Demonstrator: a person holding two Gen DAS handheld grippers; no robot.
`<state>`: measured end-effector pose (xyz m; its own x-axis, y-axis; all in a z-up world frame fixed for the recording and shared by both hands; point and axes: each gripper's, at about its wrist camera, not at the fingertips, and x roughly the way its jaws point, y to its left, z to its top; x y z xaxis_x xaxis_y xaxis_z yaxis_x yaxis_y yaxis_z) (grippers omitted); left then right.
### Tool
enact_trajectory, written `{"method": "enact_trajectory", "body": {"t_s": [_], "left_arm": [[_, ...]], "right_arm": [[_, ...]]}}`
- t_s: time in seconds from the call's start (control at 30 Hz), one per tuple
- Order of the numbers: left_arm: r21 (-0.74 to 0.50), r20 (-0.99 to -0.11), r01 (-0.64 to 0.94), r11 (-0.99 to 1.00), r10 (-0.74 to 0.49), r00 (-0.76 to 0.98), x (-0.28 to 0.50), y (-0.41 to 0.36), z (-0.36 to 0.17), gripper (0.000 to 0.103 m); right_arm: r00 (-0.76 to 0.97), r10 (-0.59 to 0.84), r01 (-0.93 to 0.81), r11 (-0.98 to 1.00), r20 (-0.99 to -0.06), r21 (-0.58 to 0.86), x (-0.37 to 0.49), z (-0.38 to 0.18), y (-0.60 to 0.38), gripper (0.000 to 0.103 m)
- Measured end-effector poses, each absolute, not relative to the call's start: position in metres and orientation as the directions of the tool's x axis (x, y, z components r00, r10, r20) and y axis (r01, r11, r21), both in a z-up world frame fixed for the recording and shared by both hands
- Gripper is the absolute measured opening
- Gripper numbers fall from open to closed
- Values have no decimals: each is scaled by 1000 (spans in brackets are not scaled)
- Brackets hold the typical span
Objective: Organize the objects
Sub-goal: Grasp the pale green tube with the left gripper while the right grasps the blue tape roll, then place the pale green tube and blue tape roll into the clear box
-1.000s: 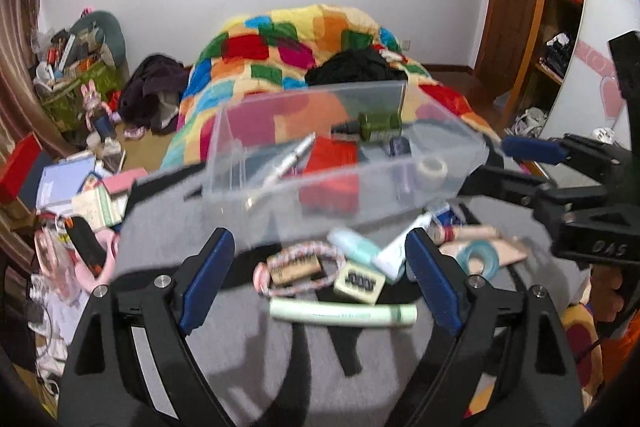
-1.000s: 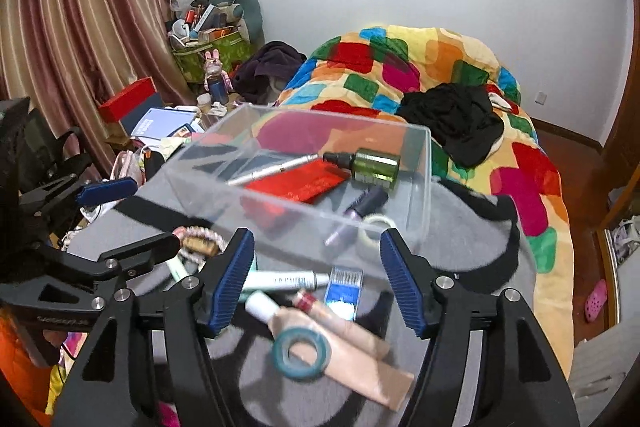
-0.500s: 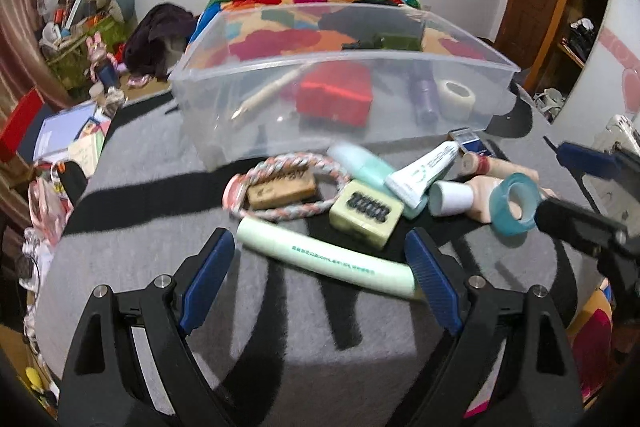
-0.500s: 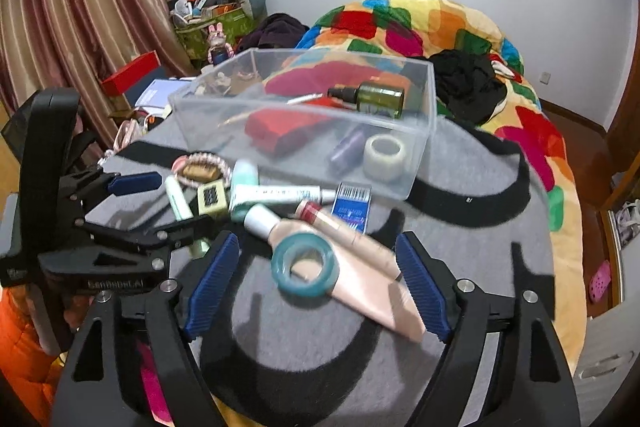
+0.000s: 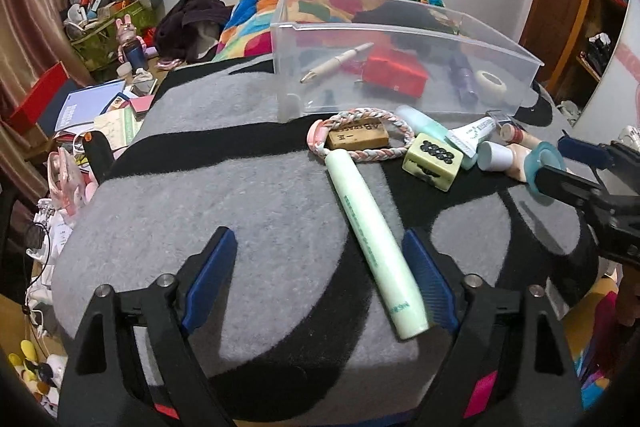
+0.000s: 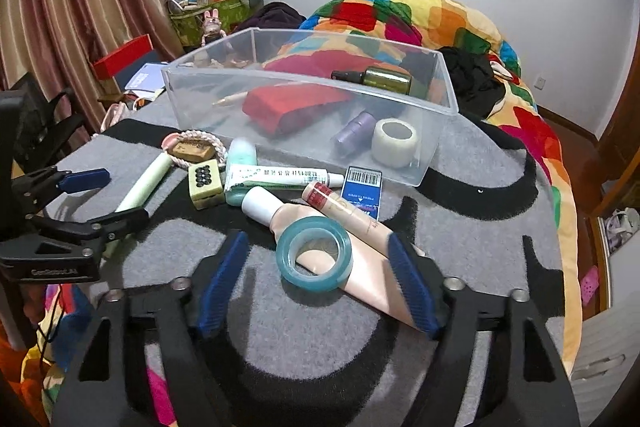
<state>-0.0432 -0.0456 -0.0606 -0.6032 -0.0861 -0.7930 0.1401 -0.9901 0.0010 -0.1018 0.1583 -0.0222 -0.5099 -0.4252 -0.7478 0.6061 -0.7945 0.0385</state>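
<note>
Both your tongs gape wide, holding nothing. Left gripper [image 5: 320, 283] straddles the pale green tube [image 5: 372, 239]; its right finger [image 5: 428, 291] touches the tube, so closing crooked could roll it off the grey-black rug [image 6: 480, 235]. Right gripper [image 6: 316, 283] brackets the teal tape ring [image 6: 314, 253], which rests on the pink tube [image 6: 360, 275]; you may pinch both. Clear bin [image 6: 400, 107] sits behind the pile; cluttered bedroom, patchwork bed beyond.
</note>
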Motion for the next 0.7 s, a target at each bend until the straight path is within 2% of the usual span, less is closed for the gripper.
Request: {"method": "enact_trajectory", "body": {"t_s": [0.07,0.1,0.17,0.27,0.37,0.7], "left_arm": [[3,-782,125,-992,-80,-618,-42,-41,-59,64],[3,-779,115,-993,-74,-622,-42,-38,-59,60],[8,-774,91,-996,-64,-630,-41,-33,-57,43],[21,-770,61,-998,-55,-636,-41,-28,-56,28],[15,-768,47,-999,-42,-638,-39,-27,-55,16],[-30,-755,34,-999,0,-655,-21,-25,-47,15]], "right_arm": [[-507,-417,604,-796,-754,35,-102,-25,157,49],[-507,-415,602,-798,-756,34,-102,-25,157,46],[-500,-419,604,-796,-758,42,-101,-26,158,37],[-496,-434,603,-795,-752,61,-100,-25,160,37],[-492,-450,602,-794,-745,82,-99,-24,163,37],[-504,-490,606,-787,-712,112,-93,-8,169,37]]}}
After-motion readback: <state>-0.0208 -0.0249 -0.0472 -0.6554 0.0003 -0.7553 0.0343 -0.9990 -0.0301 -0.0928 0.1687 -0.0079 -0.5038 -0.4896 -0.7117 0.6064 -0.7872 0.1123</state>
